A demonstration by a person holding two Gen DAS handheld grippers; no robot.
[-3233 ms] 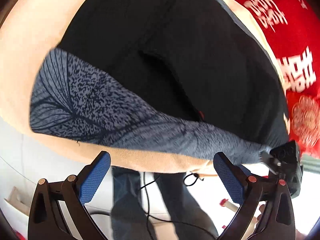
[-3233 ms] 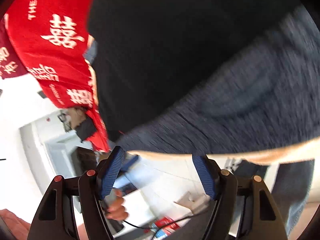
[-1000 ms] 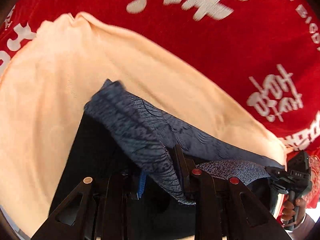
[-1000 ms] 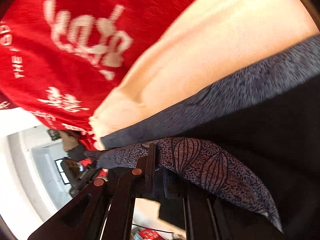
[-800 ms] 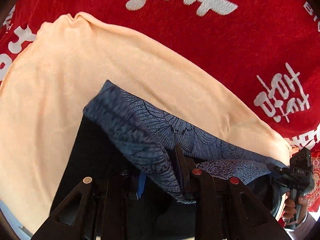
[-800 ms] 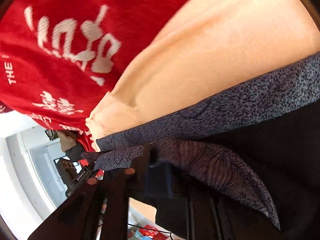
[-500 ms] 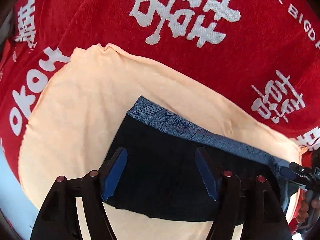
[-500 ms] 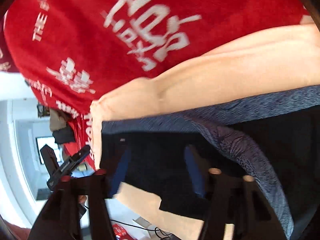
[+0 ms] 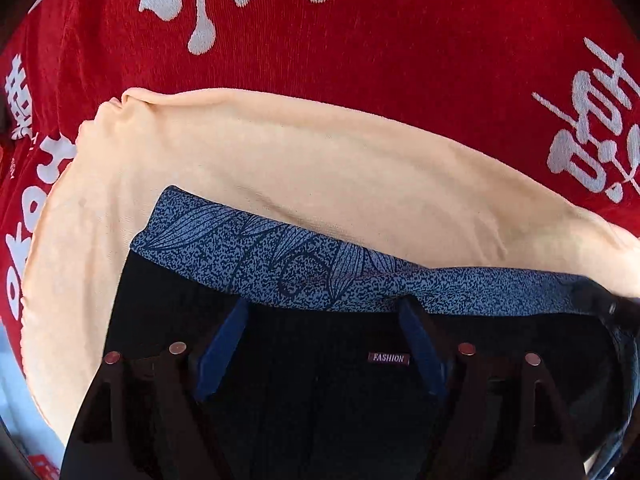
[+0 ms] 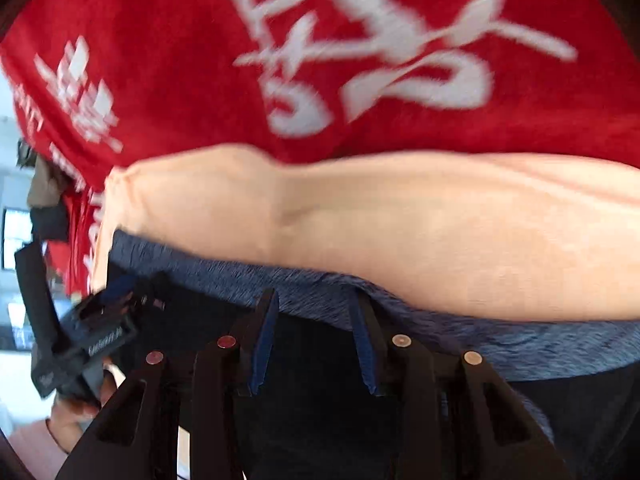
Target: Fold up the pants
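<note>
The black pants (image 9: 320, 408) lie folded flat on a peach cloth (image 9: 280, 160), their blue patterned band (image 9: 280, 264) along the far edge and a small "FASHION" label (image 9: 388, 358) on top. My left gripper (image 9: 322, 308) hovers over the black fabric just short of the band; its jaws are opening and nothing is between the pads. My right gripper (image 10: 314, 300) stands open over the same band (image 10: 480, 340) further along, holding nothing. In the right wrist view the left gripper (image 10: 100, 332) shows at the left edge.
Under the peach cloth (image 10: 400, 240) lies a red cloth (image 9: 360, 40) with white characters, which fills the far half of both views. A person's hand (image 10: 72, 420) holds the left gripper. Bright room floor shows past the cloth's left edge (image 10: 12, 320).
Both grippers were shut on the patterned edge of the pants a second ago. They have let go and drawn back. The pants now lie flat with the band at the far edge.
</note>
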